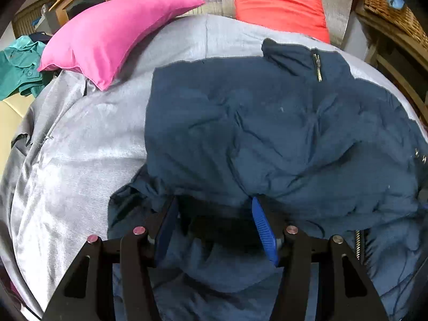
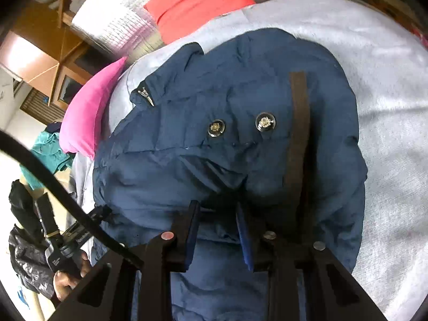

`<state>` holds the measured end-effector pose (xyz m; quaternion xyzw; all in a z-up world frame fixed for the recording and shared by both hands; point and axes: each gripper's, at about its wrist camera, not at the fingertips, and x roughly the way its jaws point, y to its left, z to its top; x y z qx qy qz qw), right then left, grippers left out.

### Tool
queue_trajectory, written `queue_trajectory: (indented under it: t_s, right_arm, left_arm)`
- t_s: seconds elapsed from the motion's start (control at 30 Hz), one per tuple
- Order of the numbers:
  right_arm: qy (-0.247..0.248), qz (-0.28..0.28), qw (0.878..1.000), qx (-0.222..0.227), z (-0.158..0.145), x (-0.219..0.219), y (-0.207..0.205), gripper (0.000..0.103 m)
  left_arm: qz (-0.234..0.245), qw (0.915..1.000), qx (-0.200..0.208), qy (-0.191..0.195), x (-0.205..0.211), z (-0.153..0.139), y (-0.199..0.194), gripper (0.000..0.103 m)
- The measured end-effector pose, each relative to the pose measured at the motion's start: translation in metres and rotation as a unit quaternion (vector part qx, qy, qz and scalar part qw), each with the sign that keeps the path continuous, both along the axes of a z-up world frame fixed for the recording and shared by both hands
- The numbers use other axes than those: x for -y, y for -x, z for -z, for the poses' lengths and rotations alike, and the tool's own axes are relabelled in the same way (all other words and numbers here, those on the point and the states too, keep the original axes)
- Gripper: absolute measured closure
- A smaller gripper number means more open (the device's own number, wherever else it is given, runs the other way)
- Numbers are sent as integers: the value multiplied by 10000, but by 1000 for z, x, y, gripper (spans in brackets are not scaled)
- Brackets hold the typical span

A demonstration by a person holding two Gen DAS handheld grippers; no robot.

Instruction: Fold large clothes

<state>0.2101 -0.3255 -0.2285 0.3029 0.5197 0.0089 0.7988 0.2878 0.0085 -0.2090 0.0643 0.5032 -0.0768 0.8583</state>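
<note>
A puffy navy jacket (image 1: 267,123) lies folded over on a bed with a grey cover (image 1: 80,147), collar and zipper pull (image 1: 317,67) at the far side. My left gripper (image 1: 214,211) is shut on a thick bunch of the jacket's near edge, fabric bulging over both blue pads. In the right wrist view the jacket (image 2: 240,101) shows two metal snap buttons (image 2: 216,128) and a dark strap (image 2: 298,133). My right gripper (image 2: 217,211) is shut on a fold of the near edge, lifted off the grey cover (image 2: 388,107).
A pink pillow (image 1: 107,40) and a red pillow (image 1: 278,2) lie at the head of the bed. A teal garment (image 1: 18,72) lies off its left side, a wicker basket (image 1: 388,8) stands at the right. A hand (image 2: 67,278) and black cable (image 2: 67,200) show at left.
</note>
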Motion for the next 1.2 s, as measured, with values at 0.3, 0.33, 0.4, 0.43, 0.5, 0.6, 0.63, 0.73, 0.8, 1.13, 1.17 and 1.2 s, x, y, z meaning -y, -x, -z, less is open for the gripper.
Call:
queue_trajectory:
  t_s: [0.3, 0.33, 0.4, 0.43, 0.5, 0.6, 0.63, 0.73, 0.8, 1.13, 1.17, 1.2]
  right_arm:
    - [-14, 1098, 9912, 735, -34, 73, 34, 40]
    - [2, 1238, 9898, 699, -32, 83, 38, 40]
    - [17, 1438, 9878, 598, -25, 98, 42, 40]
    - [5, 1488, 9874, 534, -20, 105, 44, 40]
    - [-82, 1523, 9873, 433, -7, 113, 44, 40]
    - [-266, 1562, 9869, 288, 11, 118, 37, 40]
    - [-347, 1504, 9875, 305, 14, 115, 29, 40]
    - [-462, 1288, 9901, 295, 27, 103, 14, 40]
    - [-594, 1162, 9912, 201, 40, 97, 6, 41]
    - [230, 843, 9944, 595, 16, 67, -7, 74]
    - [288, 879, 9953, 299, 26, 70, -10, 74]
    - [113, 924, 9954, 217, 31, 74, -10, 73]
  left_arm:
    - [-815, 9943, 334, 594, -68, -33, -15, 36]
    - [-956, 9933, 328, 554, -78, -32, -19, 35]
    - [-1113, 9922, 223, 524, -91, -25, -25, 34]
    - [-1139, 9918, 126, 572, -99, -21, -29, 33]
    - [-1168, 9902, -127, 755, -109, -9, -36, 33]
    - [-1295, 9851, -316, 1089, -119, 3, -43, 32]
    - [-1293, 9835, -349, 1215, -119, 4, -46, 32]
    - [-1213, 9794, -478, 1541, -114, 10, -46, 32]
    - [-1199, 9800, -488, 1514, -111, 13, -48, 32]
    - [-1242, 9844, -526, 1134, -103, 16, -57, 32]
    - [-1234, 9853, -553, 1044, -101, 17, -57, 32]
    - [-1224, 9858, -548, 1012, -101, 16, -57, 32]
